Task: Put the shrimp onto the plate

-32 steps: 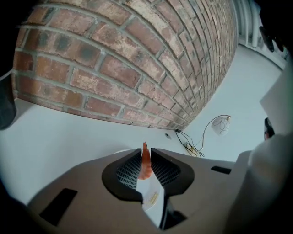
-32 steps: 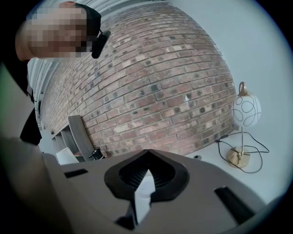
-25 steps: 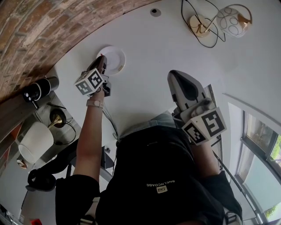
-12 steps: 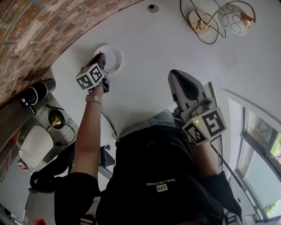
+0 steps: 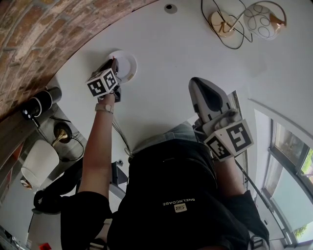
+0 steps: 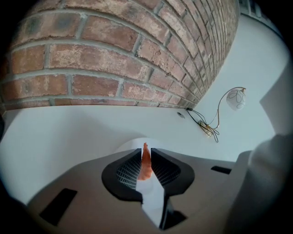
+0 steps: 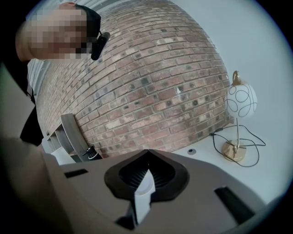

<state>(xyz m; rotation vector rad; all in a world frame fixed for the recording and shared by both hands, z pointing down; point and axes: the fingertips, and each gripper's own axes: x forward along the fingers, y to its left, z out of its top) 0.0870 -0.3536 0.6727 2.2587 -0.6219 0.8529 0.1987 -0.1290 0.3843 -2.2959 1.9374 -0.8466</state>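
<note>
The orange shrimp (image 6: 145,165) stands pinched upright between the jaws of my left gripper (image 6: 146,149), which is shut on it. Just beyond the jaw tips shows the rim of the white plate (image 6: 129,145). In the head view the left gripper (image 5: 113,63) hovers over the near edge of the plate (image 5: 129,61) on the white table; the shrimp is hidden there by the gripper. My right gripper (image 5: 194,84) is held back from the plate on the right, and its jaws (image 7: 147,152) are shut with nothing between them.
A lamp with a white globe (image 5: 261,22) and gold base (image 5: 220,25) stands at the table's far right with a looped black cable. A black cylinder (image 5: 41,100) sits at the left by the brick wall (image 5: 29,34). A small round cable hole (image 5: 170,8) lies far back.
My left gripper has edged a little further over the plate with the shrimp held in it. The right gripper has hardly moved.
</note>
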